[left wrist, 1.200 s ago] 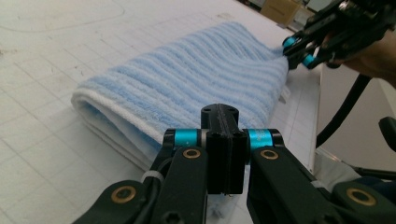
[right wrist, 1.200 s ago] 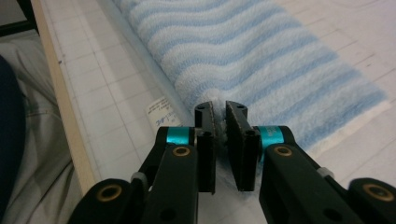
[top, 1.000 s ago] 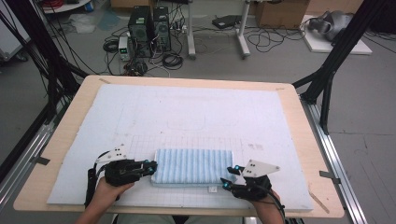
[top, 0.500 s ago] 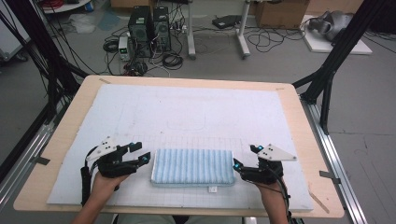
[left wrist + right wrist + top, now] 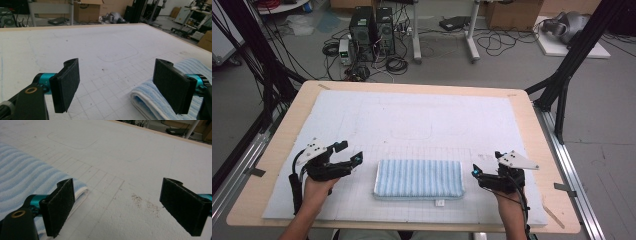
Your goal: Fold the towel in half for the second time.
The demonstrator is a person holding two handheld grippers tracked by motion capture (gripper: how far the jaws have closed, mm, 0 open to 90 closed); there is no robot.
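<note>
A folded blue-and-white striped towel lies flat on the white mat, near the front edge. My left gripper hovers just left of the towel. Its jaws have just been opening and stand wide apart with nothing between them. In the left gripper view the left gripper frames bare mat, with the towel's end low by the right-hand jaw. My right gripper sits just right of the towel; its jaws have just been opening too. The right gripper spans bare mat, with the towel behind the left-hand jaw.
The mat covers a wooden table with black frame posts at both sides. A small white tag sticks out at the towel's front edge. Beyond the table, computers and cables lie on the floor.
Both grippers drew away from the towel's ends, the left one leftward and the right one rightward. Their jaws went from nearly closed at the towel to wide apart. The towel stays flat.
</note>
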